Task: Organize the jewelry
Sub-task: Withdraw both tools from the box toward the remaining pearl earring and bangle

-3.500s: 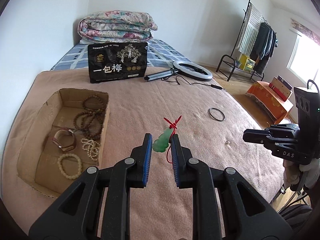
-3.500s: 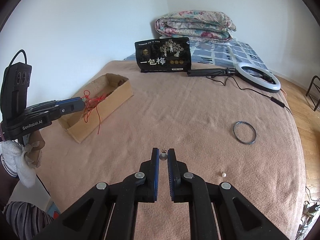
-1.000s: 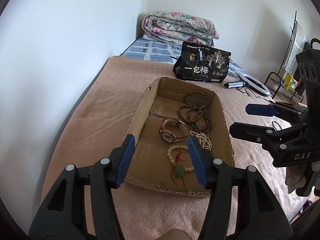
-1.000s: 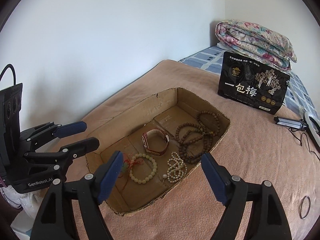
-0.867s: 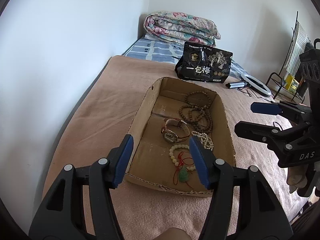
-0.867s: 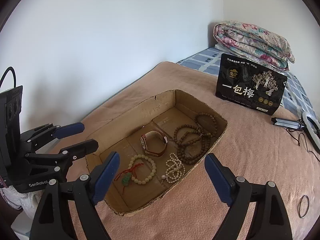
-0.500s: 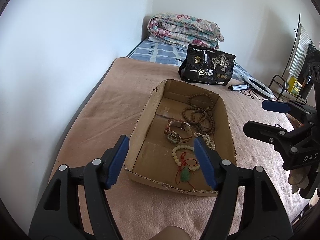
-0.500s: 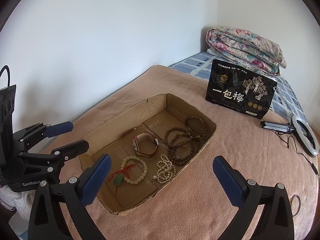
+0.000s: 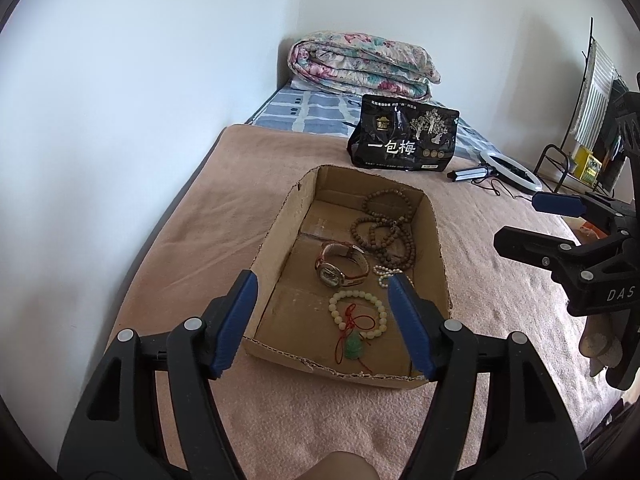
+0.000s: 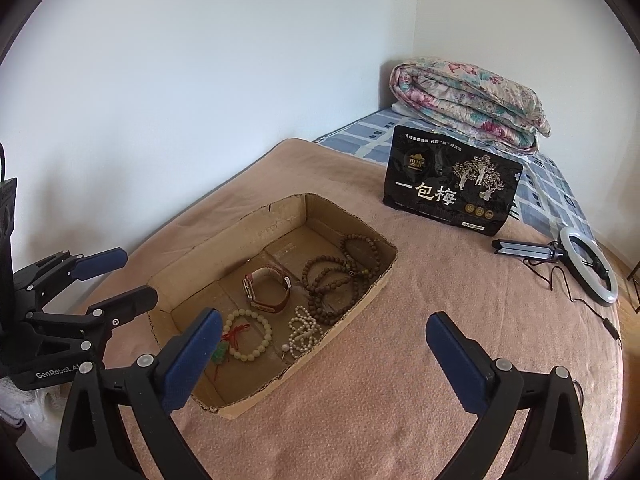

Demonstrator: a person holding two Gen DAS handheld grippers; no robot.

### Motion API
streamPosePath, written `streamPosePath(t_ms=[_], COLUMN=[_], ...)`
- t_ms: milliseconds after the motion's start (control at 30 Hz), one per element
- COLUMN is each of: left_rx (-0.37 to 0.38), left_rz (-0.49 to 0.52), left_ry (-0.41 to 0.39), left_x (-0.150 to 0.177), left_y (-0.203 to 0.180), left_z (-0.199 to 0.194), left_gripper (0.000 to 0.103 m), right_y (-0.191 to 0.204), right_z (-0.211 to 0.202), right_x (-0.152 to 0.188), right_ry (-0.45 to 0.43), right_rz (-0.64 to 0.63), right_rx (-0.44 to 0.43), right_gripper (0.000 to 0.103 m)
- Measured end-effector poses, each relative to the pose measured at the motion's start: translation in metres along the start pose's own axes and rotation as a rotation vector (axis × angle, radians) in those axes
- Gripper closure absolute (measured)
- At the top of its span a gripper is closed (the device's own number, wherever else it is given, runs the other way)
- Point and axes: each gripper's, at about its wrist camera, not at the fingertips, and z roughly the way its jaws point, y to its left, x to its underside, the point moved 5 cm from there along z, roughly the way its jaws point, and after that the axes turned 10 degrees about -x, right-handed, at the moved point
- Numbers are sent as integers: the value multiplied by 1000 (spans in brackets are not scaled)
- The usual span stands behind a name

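Note:
A shallow cardboard box [image 9: 438, 256] lies on the pink blanket. In it lie a green jade pendant on red cord [image 9: 353, 349], a pale bead bracelet [image 9: 357, 313], a watch [image 9: 341, 267], brown bead strands [image 9: 386, 229] and a small pearl strand [image 10: 303, 333]. My left gripper [image 9: 322, 326] is open and empty, held above the box's near end. My right gripper [image 10: 324, 356] is wide open and empty, above the box's right side. The box also shows in the right wrist view [image 10: 276, 386], with the pendant [image 10: 219, 353] at its near end.
A black snack bag [image 9: 404, 140] stands behind the box. A ring light on a stand [image 10: 586, 266] lies with its cable to the right. A folded floral quilt [image 9: 360, 62] sits at the bed's head. A wall runs along the left.
The pendant went from my left gripper into the box; that gripper is open now. The right gripper, shut over a small item on the blanket, came to the box and opened. Both have drawn back.

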Motion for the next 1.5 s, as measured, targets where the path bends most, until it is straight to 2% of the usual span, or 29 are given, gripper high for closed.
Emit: streamPosePath(t_ms=[267,467,1100,1500], left_rx=[25,64,244,392], left_rz=[29,65,159,268], left_ry=[-18,-22,3,59], left_x=[-4,-6,4,25], left_y=[-26,-59,-180,-273], left_z=[-12,-17,-26,-26], left_gripper=[33,33,33,33], right_y=[-29,-63,-184,-251], right_z=[-26,-52,-144,-179], right_x=[12,28,81,116], right_ry=[-25,-41,-91,-88], right_rz=[62,112,245,296], right_rx=[17,45,225,315], right_gripper=[0,0,0,0])
